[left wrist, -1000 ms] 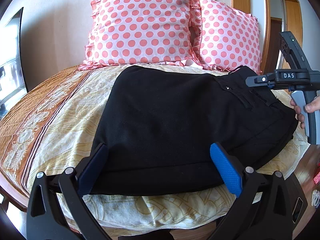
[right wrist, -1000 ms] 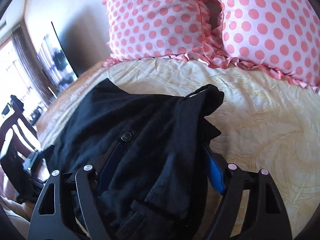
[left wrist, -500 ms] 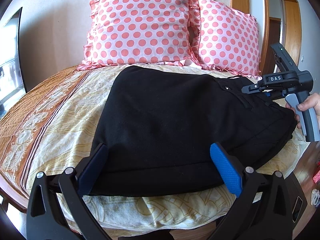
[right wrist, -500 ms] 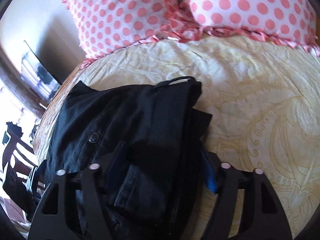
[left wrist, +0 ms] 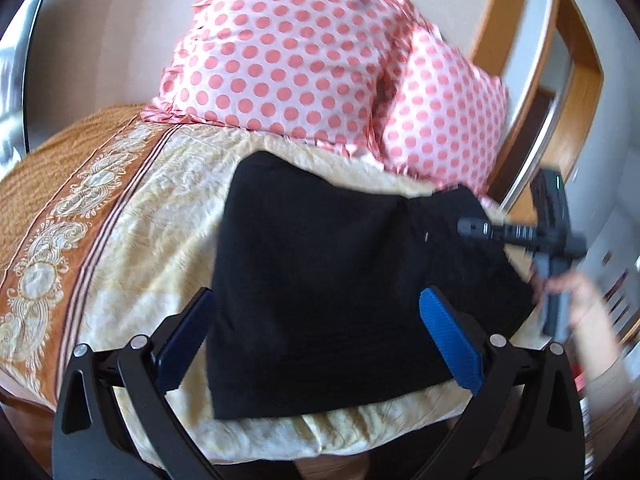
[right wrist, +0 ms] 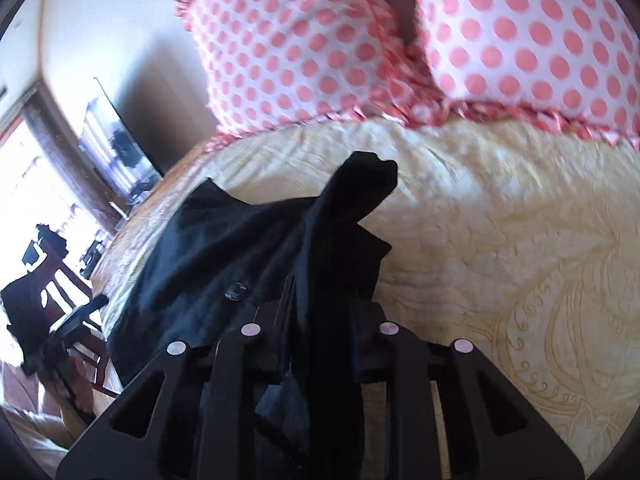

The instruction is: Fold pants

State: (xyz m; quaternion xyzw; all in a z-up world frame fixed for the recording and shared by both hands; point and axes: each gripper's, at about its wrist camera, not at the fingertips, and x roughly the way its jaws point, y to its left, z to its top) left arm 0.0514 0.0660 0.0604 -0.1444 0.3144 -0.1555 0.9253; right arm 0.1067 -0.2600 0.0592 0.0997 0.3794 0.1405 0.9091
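Note:
The black pants (left wrist: 320, 288) lie folded on the cream bedspread (left wrist: 160, 216), waistband end to the right. My left gripper (left wrist: 320, 340) is open, its blue fingers (left wrist: 448, 344) spread over the near edge of the pants, holding nothing. My right gripper (right wrist: 320, 312) is shut on the waistband of the pants (right wrist: 256, 248) and lifts a bunch of cloth that stands up between its jaws. The right gripper also shows in the left wrist view (left wrist: 476, 229), at the right end of the pants, held by a hand.
Two pink polka-dot pillows (left wrist: 292, 60) lean at the head of the bed. The bedspread has a brown patterned border (left wrist: 52, 240) at the left. A wooden frame (left wrist: 520, 92) stands behind the bed on the right. A dark chair (right wrist: 48, 312) stands beside the bed.
My right gripper has closed on the waistband and raised it, bunching the cloth. The left gripper view has tilted and shifted; the left gripper stays open.

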